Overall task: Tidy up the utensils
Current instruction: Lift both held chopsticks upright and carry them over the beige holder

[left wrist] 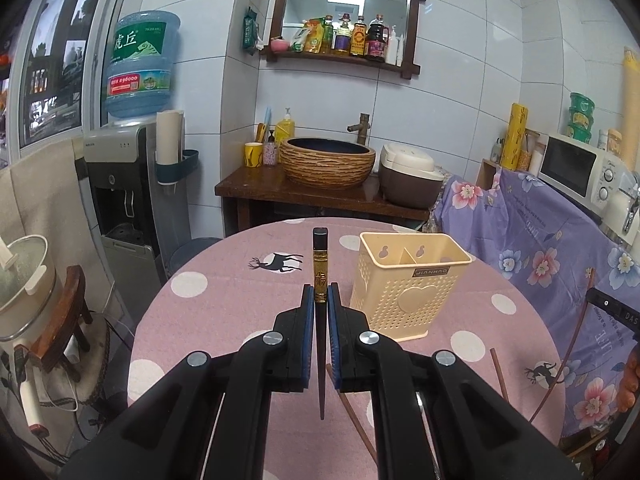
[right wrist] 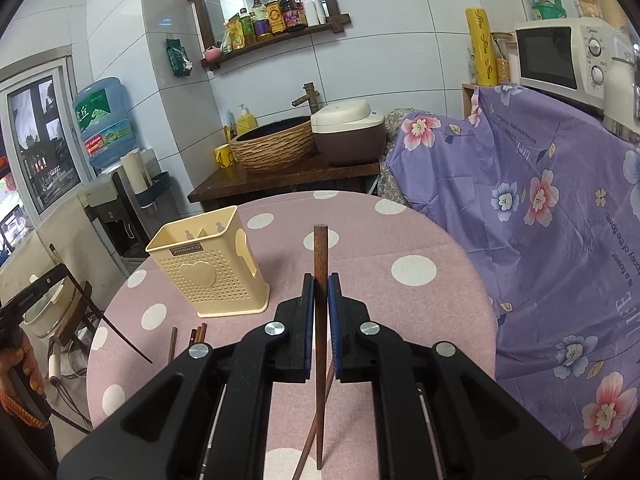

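The left hand-held gripper (left wrist: 320,300) is clamped on a dark chopstick (left wrist: 321,264). The blue pads press it from both sides, its amber-banded, black-capped top stands up past the fingertips, and its thin tip hangs down between the black arms. The right hand-held gripper (right wrist: 320,292) is clamped the same way on a plain brown wooden chopstick (right wrist: 320,256), which also stands upright through the pads, its square top above them and its tapered end below.

Both are held above a round bench (left wrist: 224,312) covered in a pink cloth with white dots and deer silhouettes. A cream perforated utensil holder (left wrist: 408,292), with a heart on its front and a divider splitting it into compartments, stands upright on the bench towards its far edge, with nothing seen inside it. In the left wrist view it is just right of the held chopstick; in the right wrist view the holder (right wrist: 208,272) is to the left.

More brown chopsticks (right wrist: 196,334) lie flat on the cloth near the holder's base, on the near side of the bench, and another one (left wrist: 500,372) lies towards the bench's right edge in the left wrist view. At the left edge of the right wrist view, a person's hand (right wrist: 22,376) grips the other gripper's handle.
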`<state>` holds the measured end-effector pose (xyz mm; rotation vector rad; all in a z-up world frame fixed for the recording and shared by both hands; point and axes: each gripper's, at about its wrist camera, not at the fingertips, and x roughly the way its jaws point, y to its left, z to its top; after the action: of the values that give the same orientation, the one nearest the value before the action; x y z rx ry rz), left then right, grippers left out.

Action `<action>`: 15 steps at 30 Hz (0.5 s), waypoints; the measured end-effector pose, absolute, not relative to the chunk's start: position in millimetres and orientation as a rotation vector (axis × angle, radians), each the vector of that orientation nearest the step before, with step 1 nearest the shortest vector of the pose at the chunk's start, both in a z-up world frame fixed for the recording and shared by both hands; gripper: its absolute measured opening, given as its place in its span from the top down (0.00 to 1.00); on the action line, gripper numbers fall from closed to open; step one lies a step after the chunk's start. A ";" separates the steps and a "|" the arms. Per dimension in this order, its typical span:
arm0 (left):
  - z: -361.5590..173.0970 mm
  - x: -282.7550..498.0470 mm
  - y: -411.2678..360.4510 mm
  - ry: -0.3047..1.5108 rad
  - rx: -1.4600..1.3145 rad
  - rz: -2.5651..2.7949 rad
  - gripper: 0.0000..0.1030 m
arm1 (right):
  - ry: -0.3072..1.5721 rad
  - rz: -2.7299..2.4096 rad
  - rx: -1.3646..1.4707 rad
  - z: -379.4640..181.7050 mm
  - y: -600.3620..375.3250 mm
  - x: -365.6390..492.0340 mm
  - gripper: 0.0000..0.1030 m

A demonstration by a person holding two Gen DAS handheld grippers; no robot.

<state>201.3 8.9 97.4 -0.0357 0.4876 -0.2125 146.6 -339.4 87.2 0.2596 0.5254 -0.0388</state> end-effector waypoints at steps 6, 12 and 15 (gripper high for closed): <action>120.4 212.5 3.6 0.482 -0.029 -0.252 0.92 | 0.498 -0.010 0.229 114.2 -329.6 162.3 0.93; 183.1 232.7 -11.0 0.436 -0.071 -0.335 0.92 | 0.387 0.047 0.196 182.8 -303.9 191.5 0.93; 223.1 245.4 -22.5 0.369 -0.075 -0.343 0.92 | 0.310 0.070 0.207 231.4 -291.5 214.2 0.93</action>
<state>245.4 -22.5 223.1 -0.0752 0.3693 -0.3429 214.2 -291.5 231.4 0.2073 0.3102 0.0703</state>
